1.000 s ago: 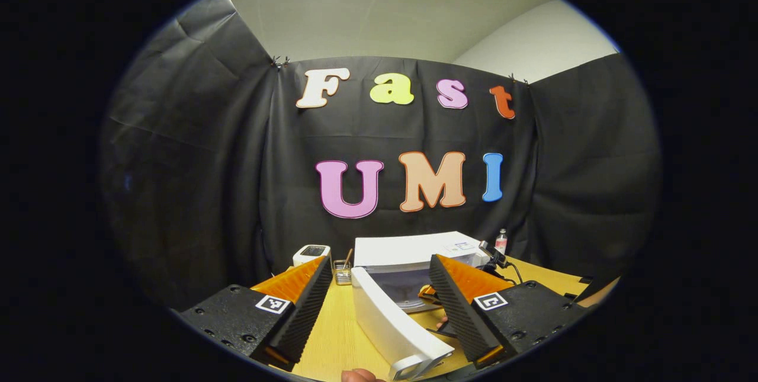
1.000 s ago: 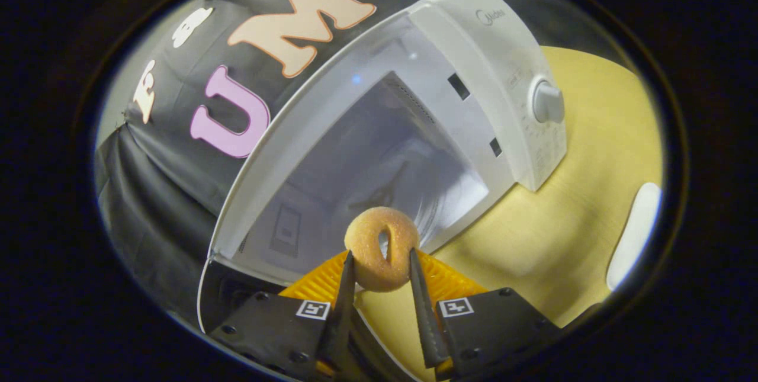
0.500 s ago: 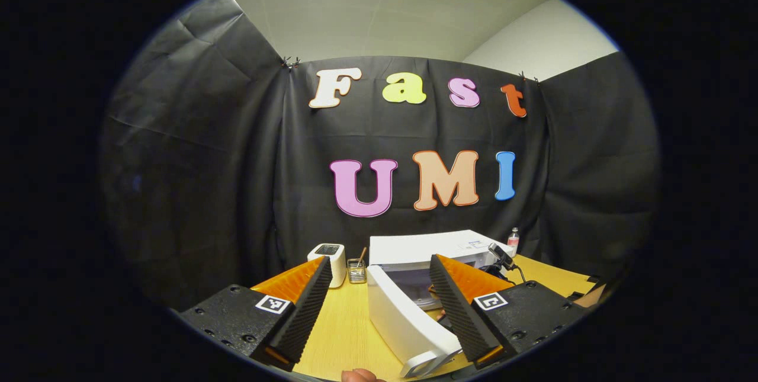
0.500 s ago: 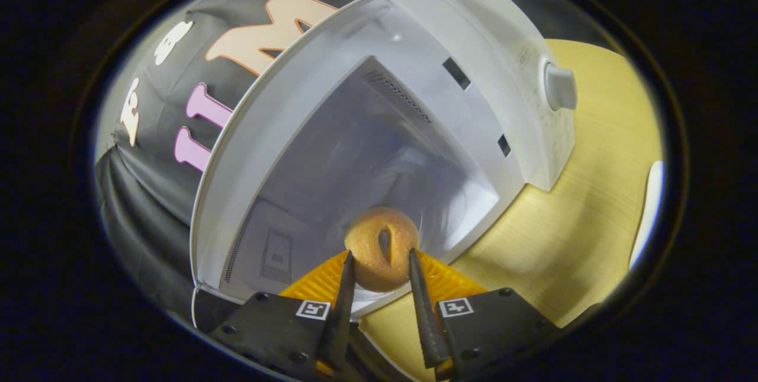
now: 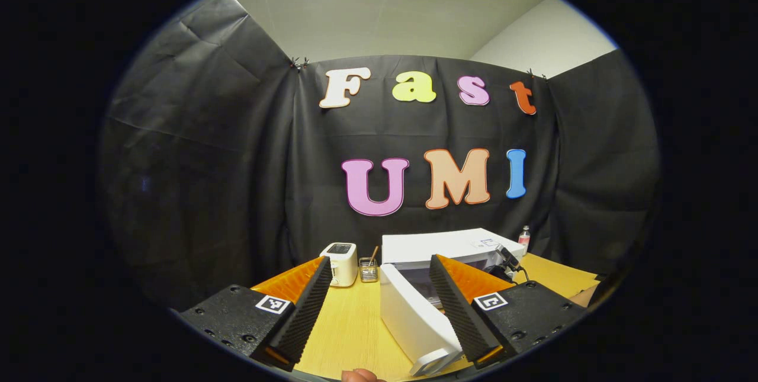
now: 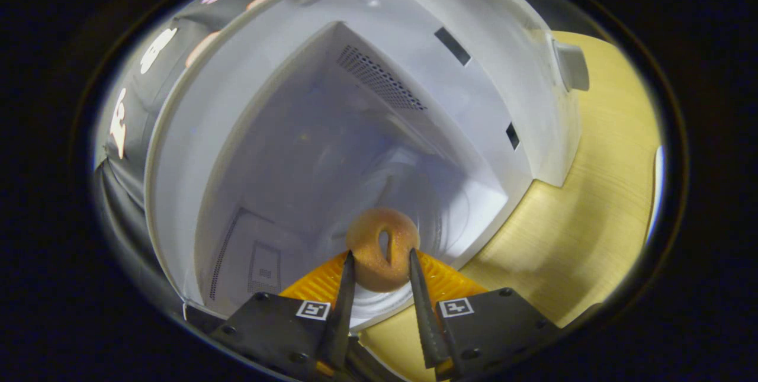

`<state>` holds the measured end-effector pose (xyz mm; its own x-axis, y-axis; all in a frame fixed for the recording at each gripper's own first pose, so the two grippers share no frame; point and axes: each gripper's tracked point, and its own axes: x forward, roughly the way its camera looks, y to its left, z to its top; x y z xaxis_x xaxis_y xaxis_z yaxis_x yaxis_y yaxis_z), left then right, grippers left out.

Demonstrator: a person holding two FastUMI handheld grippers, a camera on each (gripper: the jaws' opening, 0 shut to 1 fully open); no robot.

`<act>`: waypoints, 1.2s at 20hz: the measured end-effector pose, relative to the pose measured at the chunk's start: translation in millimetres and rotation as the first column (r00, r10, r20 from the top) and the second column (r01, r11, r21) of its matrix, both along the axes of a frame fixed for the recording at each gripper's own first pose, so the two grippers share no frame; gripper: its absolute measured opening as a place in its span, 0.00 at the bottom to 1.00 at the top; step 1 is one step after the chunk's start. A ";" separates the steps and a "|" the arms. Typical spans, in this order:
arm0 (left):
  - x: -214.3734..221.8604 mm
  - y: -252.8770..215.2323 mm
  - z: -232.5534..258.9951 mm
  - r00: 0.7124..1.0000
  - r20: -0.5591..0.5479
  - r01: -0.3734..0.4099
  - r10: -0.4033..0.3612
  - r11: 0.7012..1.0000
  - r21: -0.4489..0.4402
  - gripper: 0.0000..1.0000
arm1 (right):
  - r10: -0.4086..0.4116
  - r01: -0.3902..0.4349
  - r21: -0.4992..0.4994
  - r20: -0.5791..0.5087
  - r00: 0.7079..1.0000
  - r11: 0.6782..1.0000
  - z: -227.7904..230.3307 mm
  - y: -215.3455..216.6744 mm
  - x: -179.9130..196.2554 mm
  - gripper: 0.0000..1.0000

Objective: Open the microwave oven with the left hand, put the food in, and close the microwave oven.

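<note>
In the right gripper view my right gripper (image 6: 380, 266) is shut on a golden sugared doughnut (image 6: 382, 249), held upright at the mouth of the white microwave (image 6: 485, 26). The bare cavity (image 6: 331, 151) with its glass turntable lies just behind the doughnut. In the left gripper view the same microwave (image 5: 441, 244) stands on the wooden table, its door (image 5: 414, 323) swung open toward me. My left gripper (image 5: 379, 272) is open and holds nothing; the door's free edge lies low between its fingers, apart from them.
A white toaster (image 5: 340, 262) and a small glass holder with sticks (image 5: 368, 268) stand left of the microwave. A small bottle (image 5: 524, 235) and a black camera on a cable (image 5: 508, 256) sit at its right. The control knob (image 6: 571, 65) sticks out of the microwave's front panel.
The right gripper has carried the doughnut forward, from in front of the microwave to its opening. The left gripper has drifted left, so the microwave and door slide right in its view.
</note>
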<state>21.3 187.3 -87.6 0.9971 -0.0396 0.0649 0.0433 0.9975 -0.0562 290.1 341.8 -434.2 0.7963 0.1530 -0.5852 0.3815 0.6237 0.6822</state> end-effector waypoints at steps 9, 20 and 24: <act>11.4 1.0 0.1 1.000 0.001 -0.005 0.005 1.000 -0.008 0.97 | -0.015 0.015 0.022 0.028 1.000 1.000 5.1 1.2 8.5 0.84; 16.9 -2.0 -0.1 1.000 0.011 -0.008 0.009 1.000 -0.028 0.97 | 0.188 -0.170 -0.152 0.118 0.975 0.974 27.8 -16.3 -41.9 0.99; 11.3 8.4 -4.7 0.999 0.010 -0.046 0.046 0.999 -0.001 0.97 | 0.335 -0.277 -0.266 0.206 0.919 0.923 64.2 -36.1 -79.4 0.99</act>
